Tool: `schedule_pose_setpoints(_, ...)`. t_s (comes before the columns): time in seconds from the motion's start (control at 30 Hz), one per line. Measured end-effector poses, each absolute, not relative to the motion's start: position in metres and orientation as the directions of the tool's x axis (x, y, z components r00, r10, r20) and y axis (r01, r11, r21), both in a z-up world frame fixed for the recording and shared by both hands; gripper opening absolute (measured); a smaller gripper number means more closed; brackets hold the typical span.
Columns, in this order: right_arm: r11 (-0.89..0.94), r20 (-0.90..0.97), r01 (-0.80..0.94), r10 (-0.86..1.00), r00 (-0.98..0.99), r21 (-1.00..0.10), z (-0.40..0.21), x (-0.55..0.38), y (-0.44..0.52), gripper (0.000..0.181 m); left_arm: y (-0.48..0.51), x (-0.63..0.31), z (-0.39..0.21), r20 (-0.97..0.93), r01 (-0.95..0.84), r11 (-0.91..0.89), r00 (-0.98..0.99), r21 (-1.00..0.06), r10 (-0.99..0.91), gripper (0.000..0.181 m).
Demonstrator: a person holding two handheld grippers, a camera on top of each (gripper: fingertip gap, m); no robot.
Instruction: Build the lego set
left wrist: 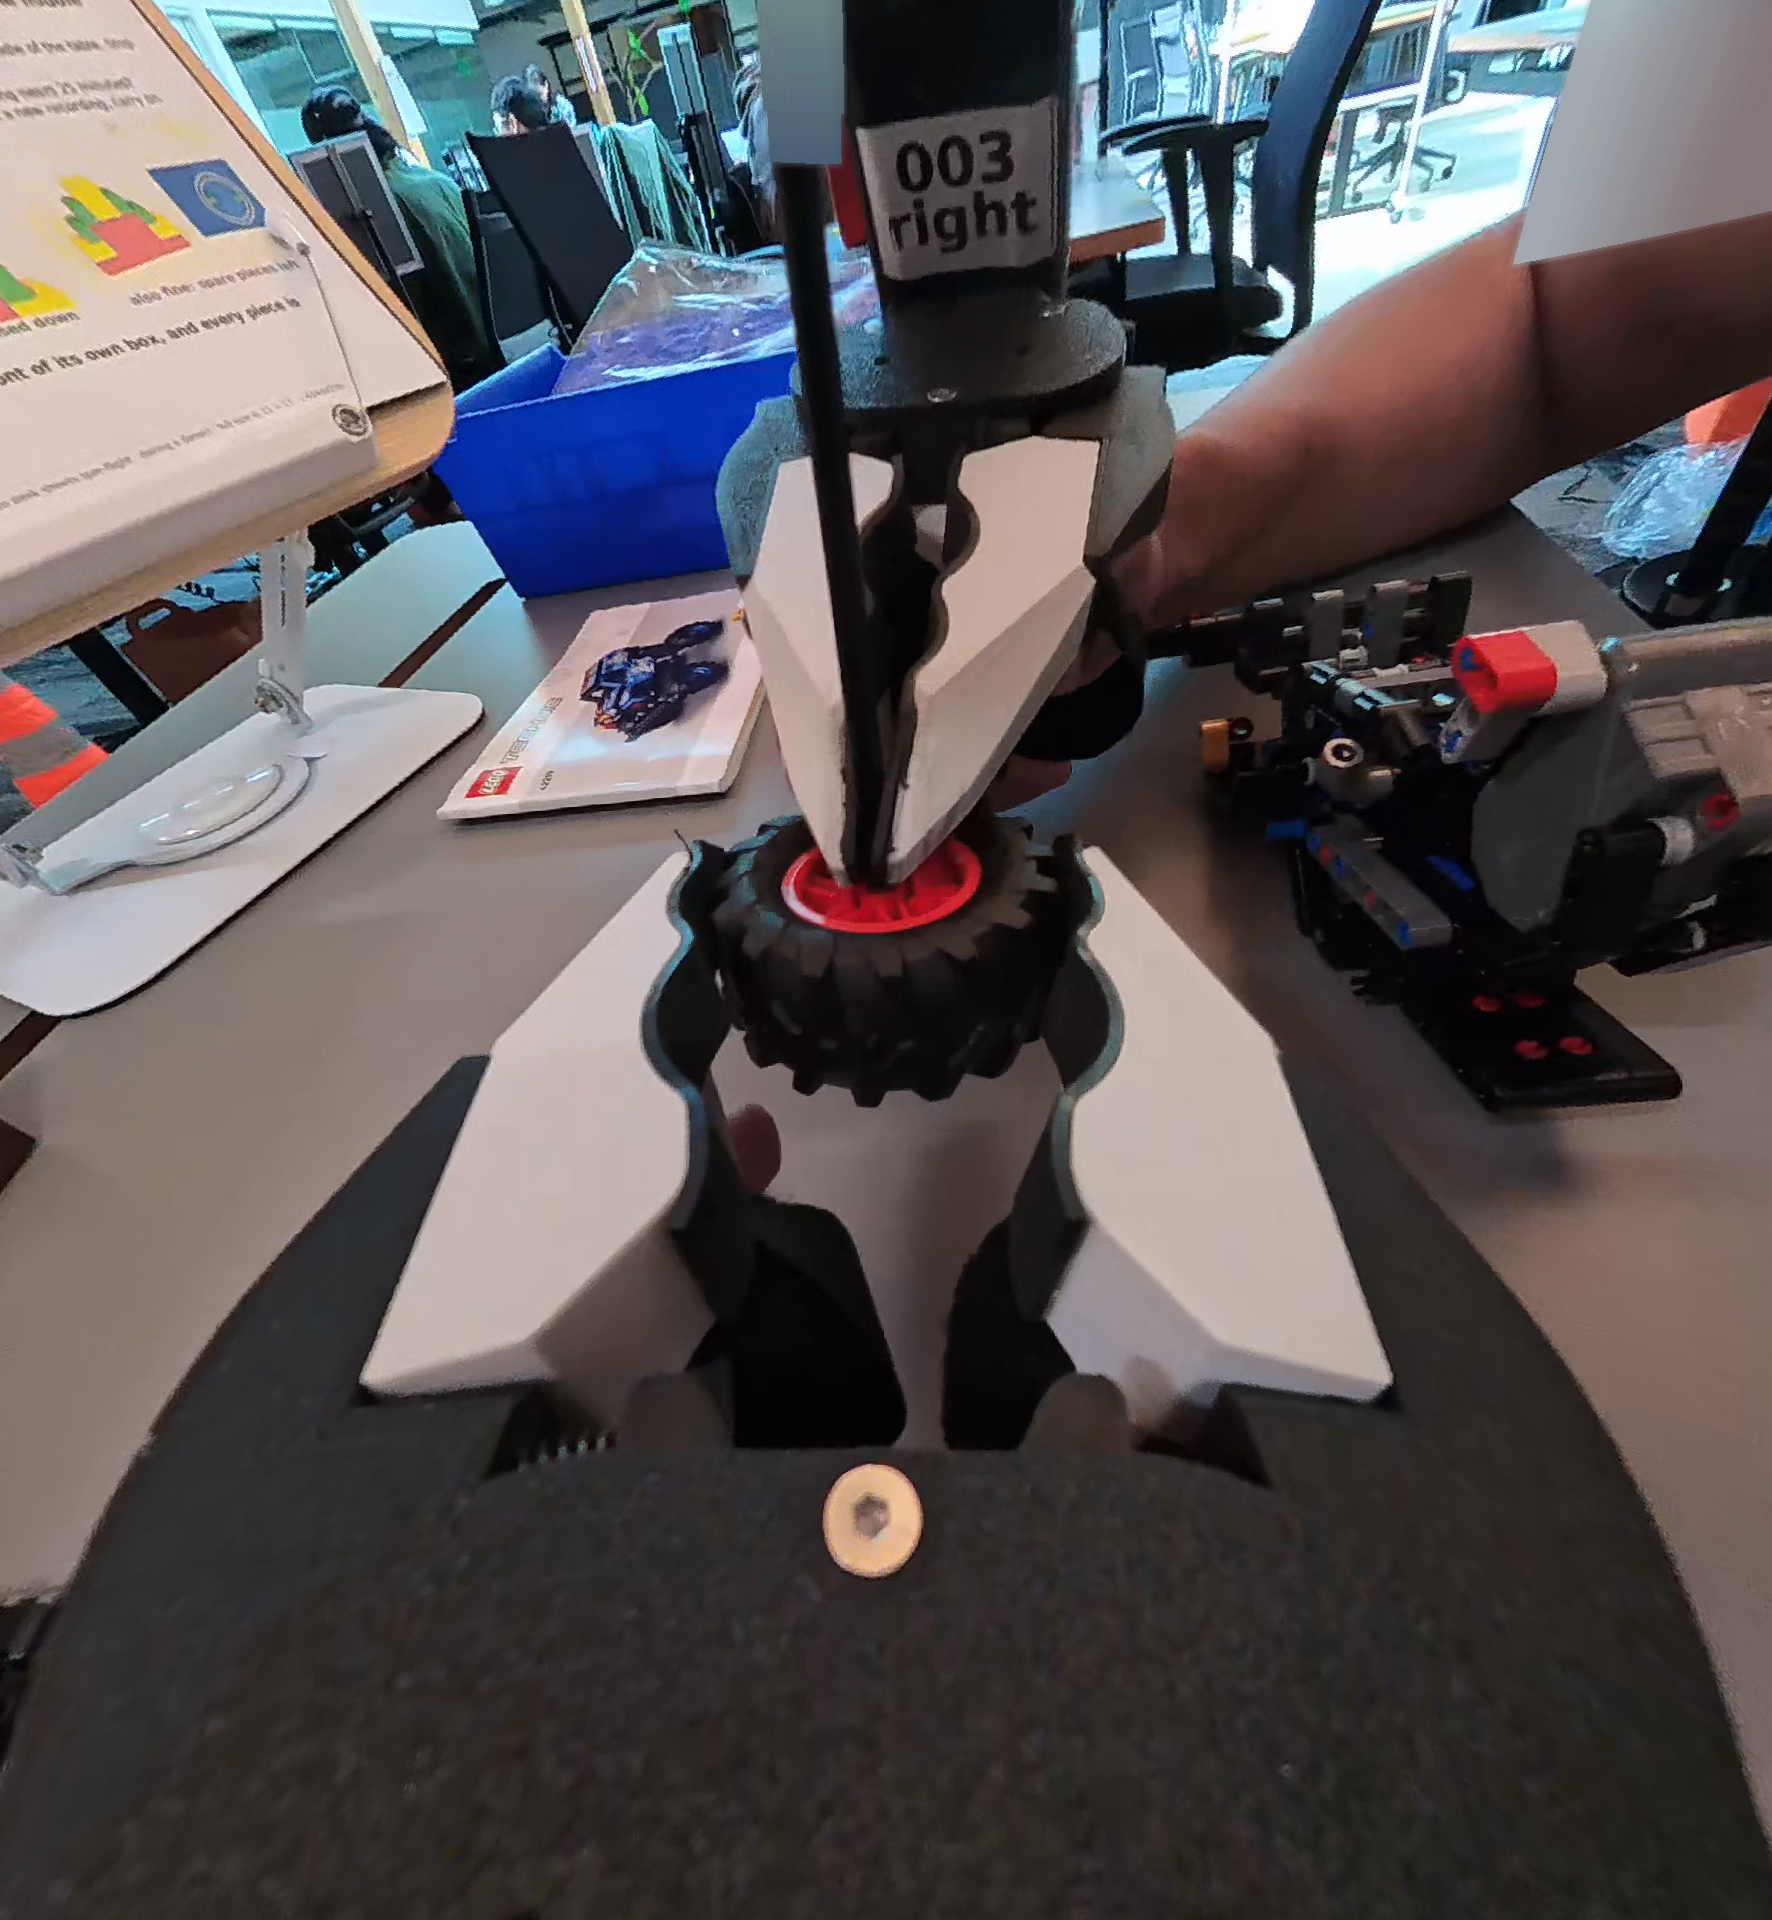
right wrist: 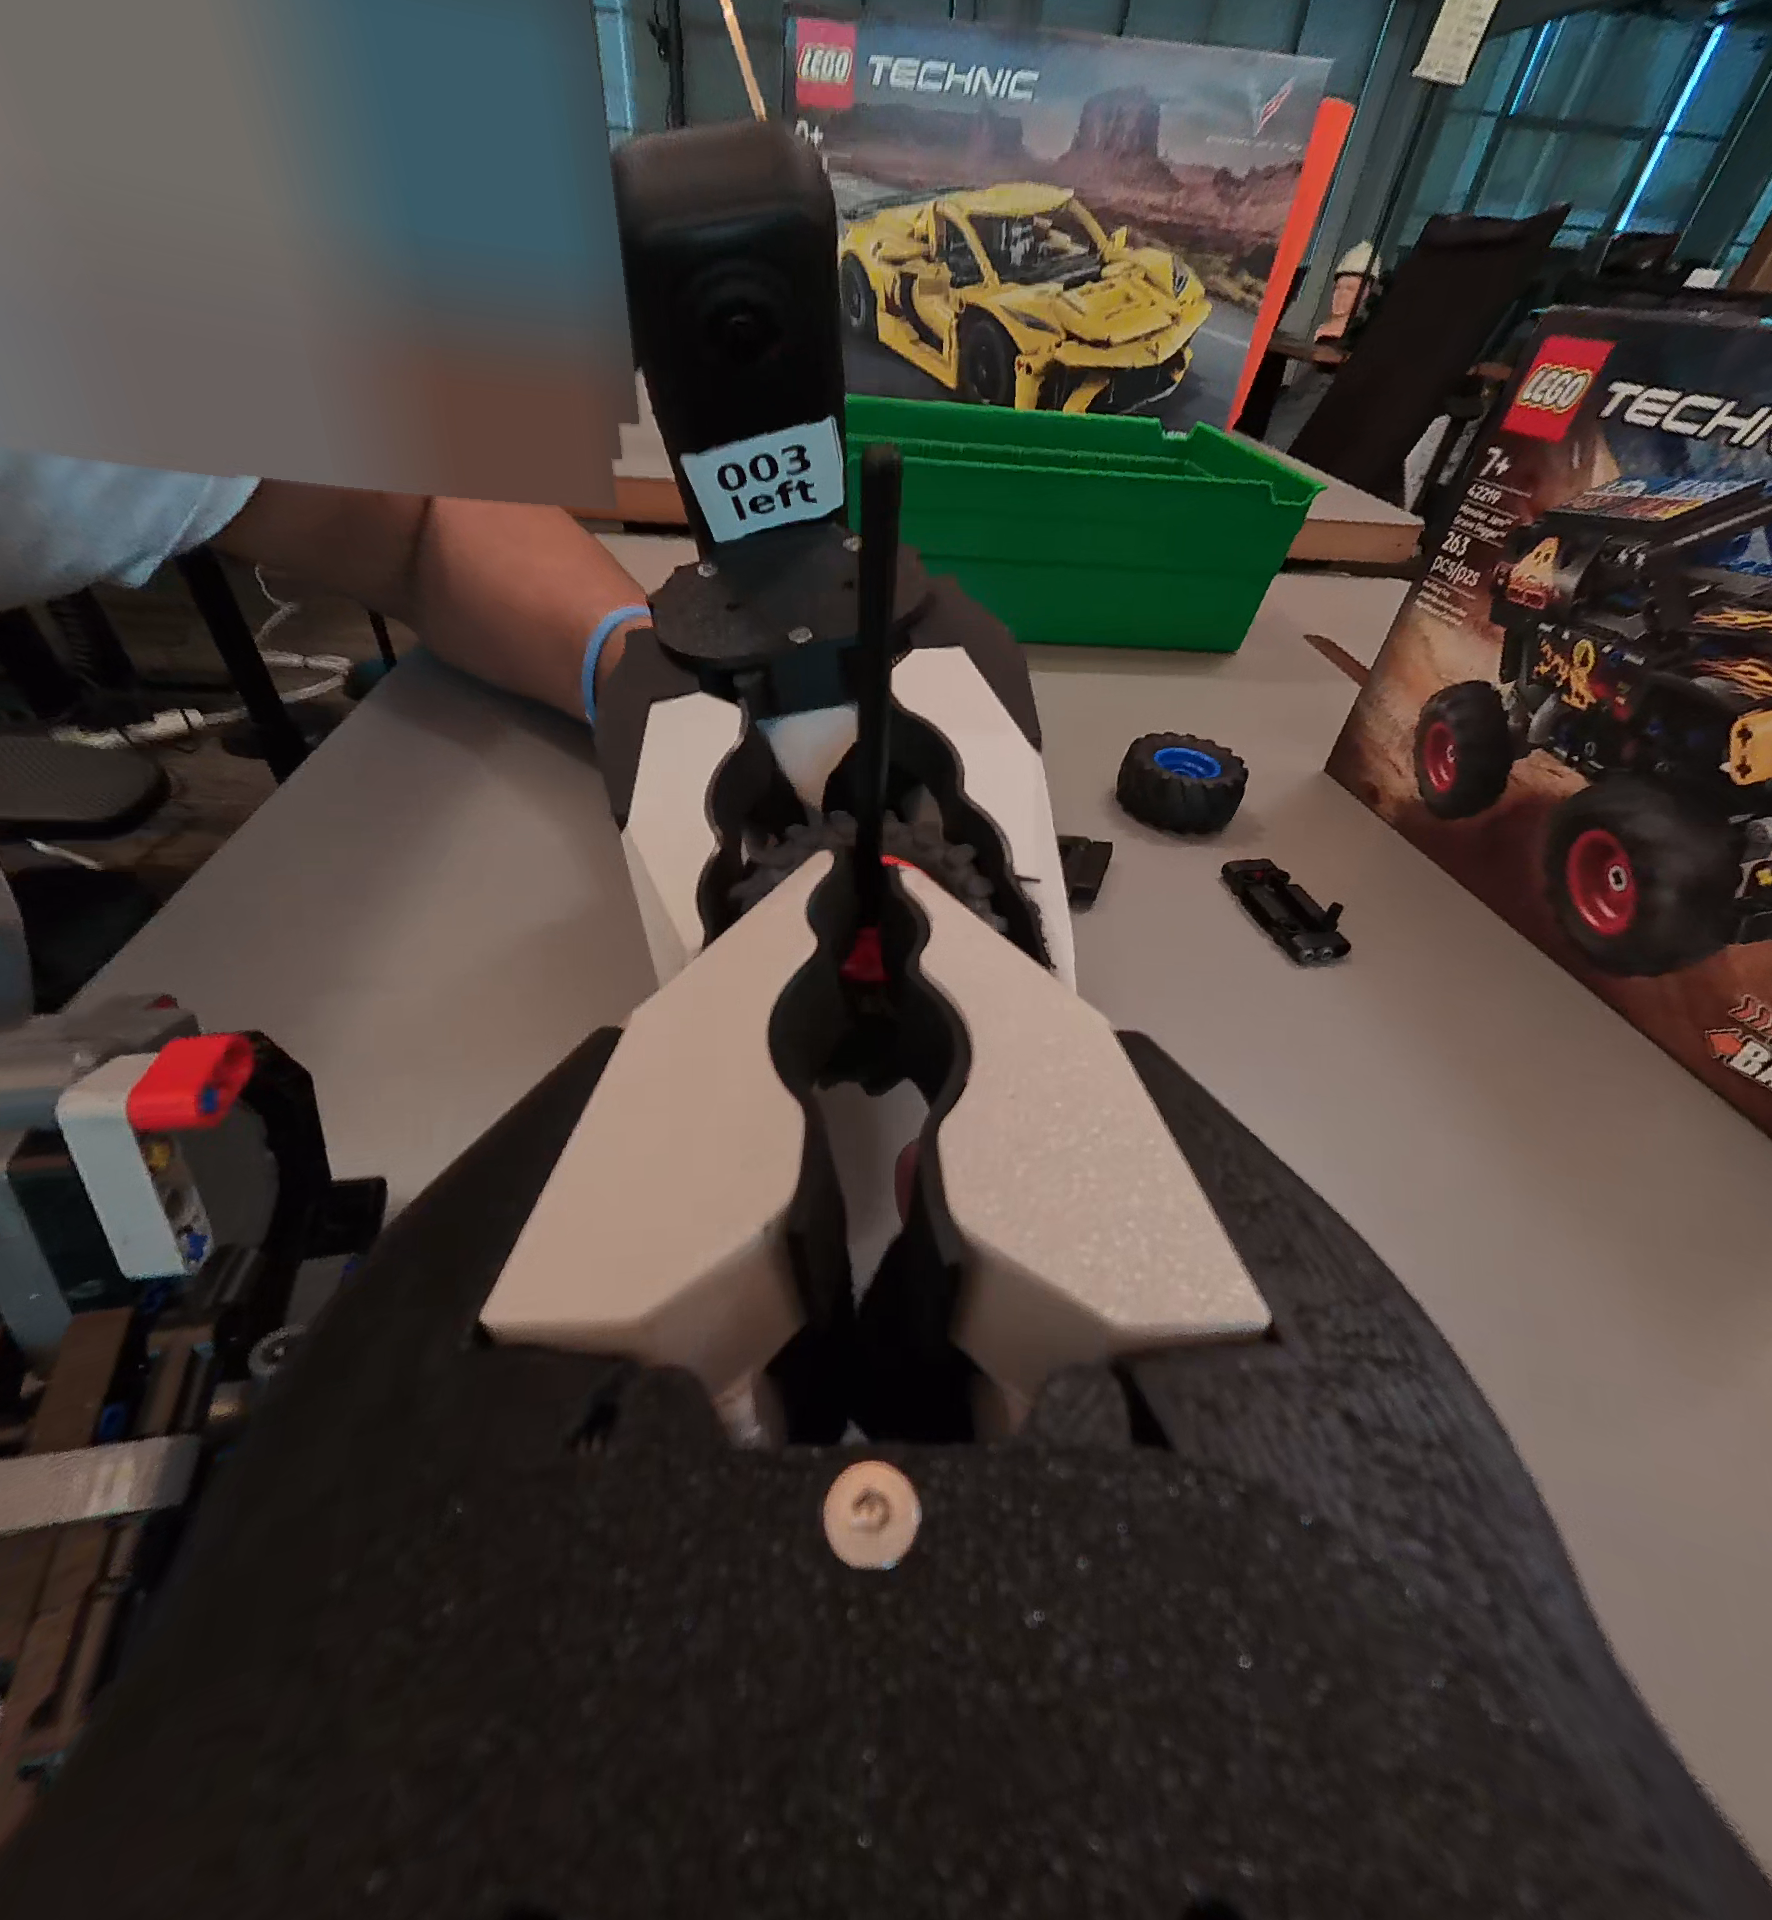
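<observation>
The left gripper [left wrist: 877,971] is clamping a red-hubbed wheel [left wrist: 897,966] above mid-table, while the right gripper [left wrist: 877,857] is pinching a black axle [left wrist: 828,540] standing in the hub; a blue-hubbed wheel [right wrist: 1181,781] is lying loose nearby.

The left gripper [left wrist: 887,935] is reaching forward through the centre of the left wrist view, its white fingers [left wrist: 591,1122] spread and clamping a tyre between the tips. The right gripper [left wrist: 866,868] is pointing down from the top centre of that frame, its jaws nearly closed and pinching a thin black rod. A forearm [left wrist: 1381,436] is entering from the upper right.
</observation>
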State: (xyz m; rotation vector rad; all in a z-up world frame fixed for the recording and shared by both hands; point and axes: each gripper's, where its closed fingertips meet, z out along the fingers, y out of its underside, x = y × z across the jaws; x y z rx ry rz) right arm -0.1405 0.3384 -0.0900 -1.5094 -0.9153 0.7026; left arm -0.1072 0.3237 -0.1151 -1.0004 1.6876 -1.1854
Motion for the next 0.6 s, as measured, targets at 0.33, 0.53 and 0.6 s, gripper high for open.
schedule_pose_setpoints(0.33,-0.045,-0.004,0.065,0.850,0.526,-0.997,-0.079,-0.132,0.346,0.003,0.332,-0.106,-0.111,-0.093,-0.153,0.150,-0.328,-0.977,-0.940,0.060)
schedule_pose_setpoints(0.53,-0.018,0.028,0.081,0.841,0.540,-0.997,-0.076,-0.131,0.345,0.003,0.333,-0.106,-0.113,-0.086,-0.172,0.149,-0.325,-0.974,-0.942,0.060)
schedule_pose_setpoints(0.6,-0.035,0.013,0.078,0.842,0.540,-0.996,-0.078,-0.129,0.346,0.003,0.333,-0.106,-0.115,-0.077,-0.187,0.144,-0.327,-0.972,-0.942,0.060)
